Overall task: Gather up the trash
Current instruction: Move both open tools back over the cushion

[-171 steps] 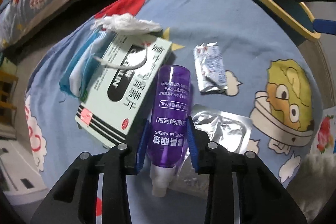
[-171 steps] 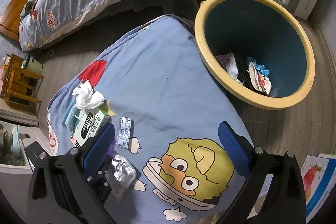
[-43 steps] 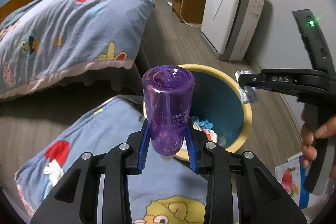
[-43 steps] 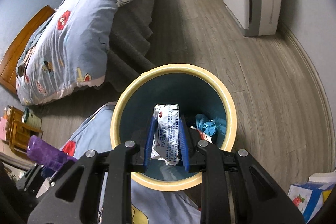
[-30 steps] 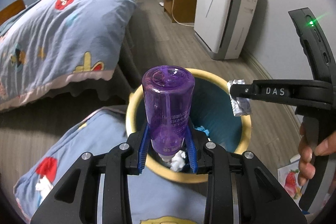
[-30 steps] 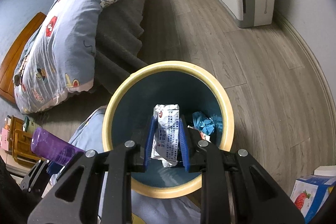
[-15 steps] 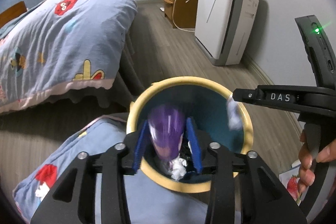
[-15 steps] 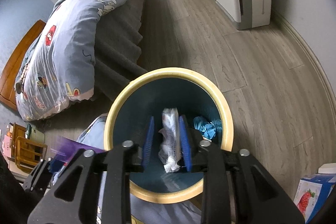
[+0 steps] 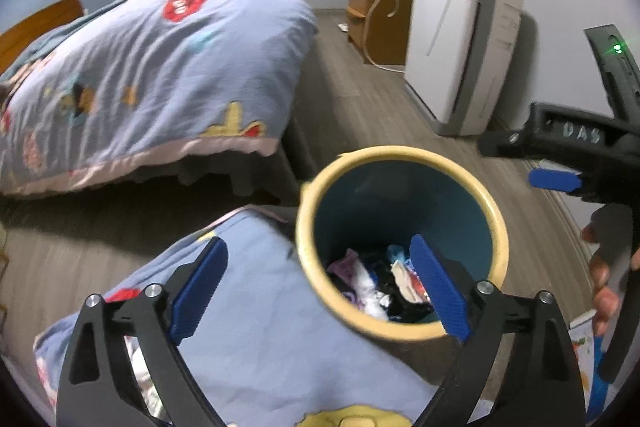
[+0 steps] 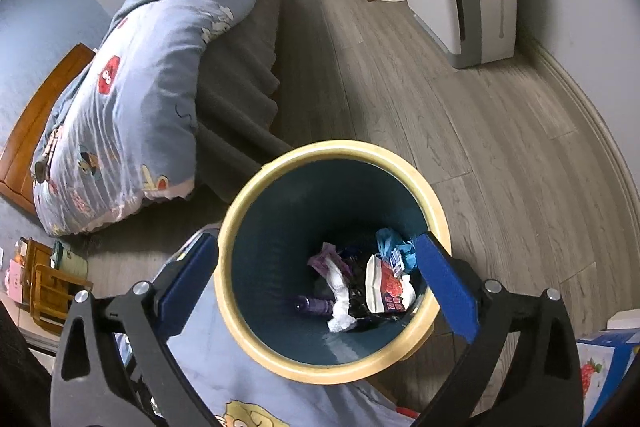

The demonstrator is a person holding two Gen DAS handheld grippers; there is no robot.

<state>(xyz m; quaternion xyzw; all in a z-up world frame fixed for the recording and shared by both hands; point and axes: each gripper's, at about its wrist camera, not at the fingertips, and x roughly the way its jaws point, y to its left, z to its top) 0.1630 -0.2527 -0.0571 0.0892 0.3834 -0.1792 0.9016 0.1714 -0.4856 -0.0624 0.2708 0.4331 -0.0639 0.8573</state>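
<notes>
From my left wrist I see a grey wood-plank floor [image 9: 360,99], a bed under a blue cartoon-print quilt [image 9: 152,67], a white air purifier [image 9: 460,47], and nearer me a blue cartoon cloth [image 9: 280,347] beside the round bin with cream rim and teal inside [image 9: 316,187]; my left gripper [image 9: 316,291] is spread wide and holds nothing, where half a second ago it carried the purple bottle over the bin; my right gripper [image 9: 554,181] shows at the right edge.

From my right wrist the same bin [image 10: 240,211] sits below; my right gripper [image 10: 320,287] gapes empty, its white packet released; the purple plastic bottle [image 10: 314,303] lies inside among crumpled wrappers [image 10: 384,283].
</notes>
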